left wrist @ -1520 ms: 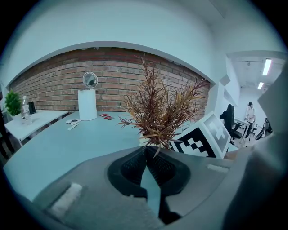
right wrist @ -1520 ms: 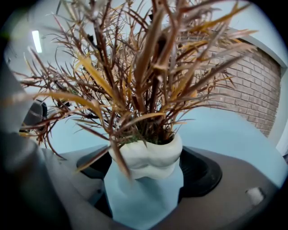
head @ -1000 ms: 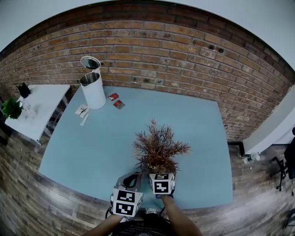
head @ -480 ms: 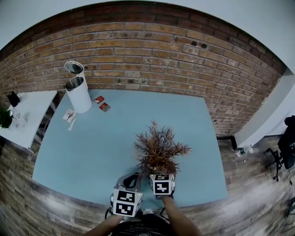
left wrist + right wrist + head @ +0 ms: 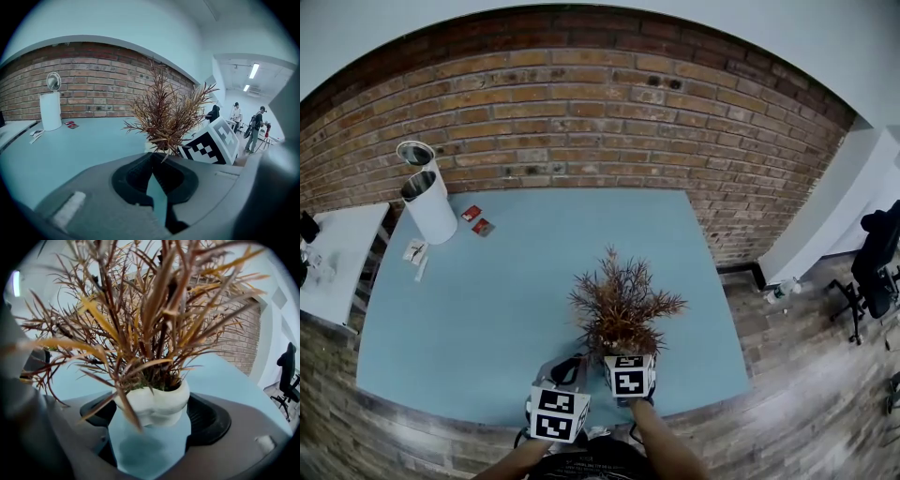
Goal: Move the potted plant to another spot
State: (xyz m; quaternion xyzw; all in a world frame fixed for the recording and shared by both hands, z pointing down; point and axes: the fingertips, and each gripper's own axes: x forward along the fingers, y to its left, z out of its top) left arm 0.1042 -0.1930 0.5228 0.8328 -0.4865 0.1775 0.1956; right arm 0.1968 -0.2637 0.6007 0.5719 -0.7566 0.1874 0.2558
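Brick wall [image 5: 581, 122] behind a blue table [image 5: 516, 300]: near its 6 o'clock edge, the right gripper [image 5: 625, 354] clamps the white pot of the potted plant [image 5: 623, 314], while at the plant's 8 o'clock the left gripper [image 5: 151, 161] is empty, jaws pressed nearly together

My right gripper [image 5: 625, 354] and the potted plant [image 5: 623, 305] now stand nearer the tabletop's [image 5: 487, 309] right edge, farther from the white bin [image 5: 428, 202].
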